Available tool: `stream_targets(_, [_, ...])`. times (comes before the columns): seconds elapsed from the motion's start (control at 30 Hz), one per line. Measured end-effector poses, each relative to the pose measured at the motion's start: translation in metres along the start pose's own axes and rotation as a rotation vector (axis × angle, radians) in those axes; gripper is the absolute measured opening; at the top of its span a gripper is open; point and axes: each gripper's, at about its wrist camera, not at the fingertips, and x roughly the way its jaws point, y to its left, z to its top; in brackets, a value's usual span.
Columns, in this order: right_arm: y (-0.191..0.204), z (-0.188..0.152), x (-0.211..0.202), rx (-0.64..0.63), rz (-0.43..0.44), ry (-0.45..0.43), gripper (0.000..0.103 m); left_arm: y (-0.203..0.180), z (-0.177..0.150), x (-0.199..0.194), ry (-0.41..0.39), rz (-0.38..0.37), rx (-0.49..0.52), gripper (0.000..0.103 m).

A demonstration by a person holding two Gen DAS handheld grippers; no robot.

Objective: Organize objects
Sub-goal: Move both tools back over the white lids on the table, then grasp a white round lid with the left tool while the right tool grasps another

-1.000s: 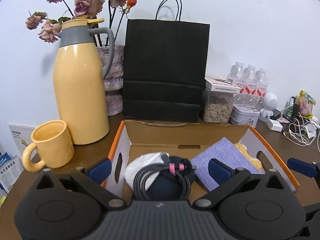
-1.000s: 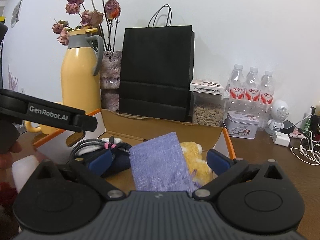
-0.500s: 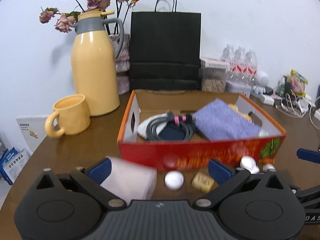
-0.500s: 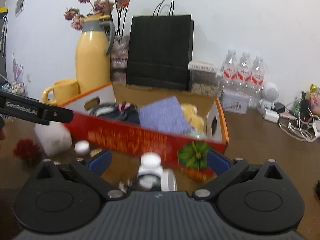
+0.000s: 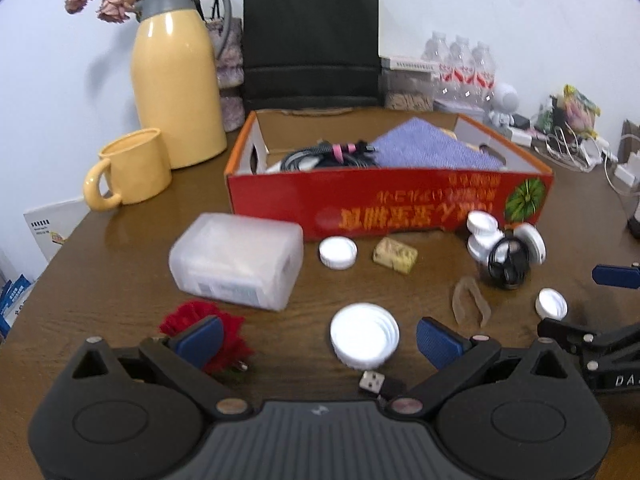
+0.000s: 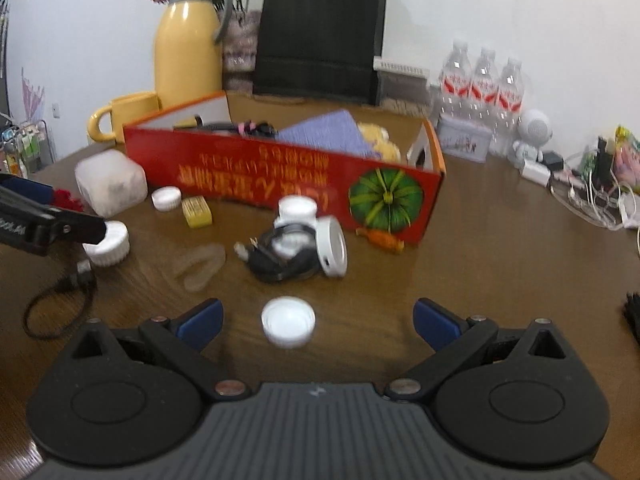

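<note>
Left wrist view: beyond both spread, empty jaws, the red box [image 5: 390, 196] stands on the desk [image 5: 100, 304]. Left gripper [image 5: 318, 340] hovers low around a large white cap [image 5: 364, 336]; right gripper [image 6: 316, 322] frames a small cap [image 6: 288, 321], bare desk rightward.

White wall [image 5: 460, 4], brown wooden table [image 5: 120, 264]

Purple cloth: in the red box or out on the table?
In. The purple cloth lies inside the red cardboard box, leaning above its front wall, beside the coiled black cable.
</note>
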Motion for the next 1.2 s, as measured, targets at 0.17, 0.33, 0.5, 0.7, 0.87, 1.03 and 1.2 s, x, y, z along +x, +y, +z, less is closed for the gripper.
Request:
stream_targets(0.17, [-0.003,-0.002,0.001,0.023,-0.001,0.017,0.103,-0.008,-0.002,0.006,0.012,0.005,0.028,0.103])
stream_targets(0.33, [-0.005,-0.002,0.008,0.042,-0.007,0.062,0.103,-0.016,-0.004,0.004,0.001,0.010,0.050,0.103])
stream_targets(0.5, [-0.013,-0.003,0.010,0.085,0.013,0.077,0.103,-0.023,-0.007,0.005,0.023,-0.026,0.049,0.096])
stream_targets(0.7, [-0.012,-0.003,0.010,0.084,0.012,0.077,0.103,-0.018,-0.009,0.015,0.048,-0.026,0.004,0.082])
stream_targets(0.87, [-0.012,-0.003,0.010,0.084,0.012,0.077,0.103,-0.017,-0.008,0.012,0.021,-0.023,-0.005,0.039])
stream_targets(1.03, [-0.011,-0.003,0.009,0.078,0.024,0.070,0.094,-0.018,-0.008,0.011,0.013,-0.029,0.001,0.038])
stream_targets(1.2, [-0.003,-0.005,-0.002,0.045,0.094,0.011,0.029,-0.018,-0.008,0.011,0.015,-0.026,-0.001,0.038])
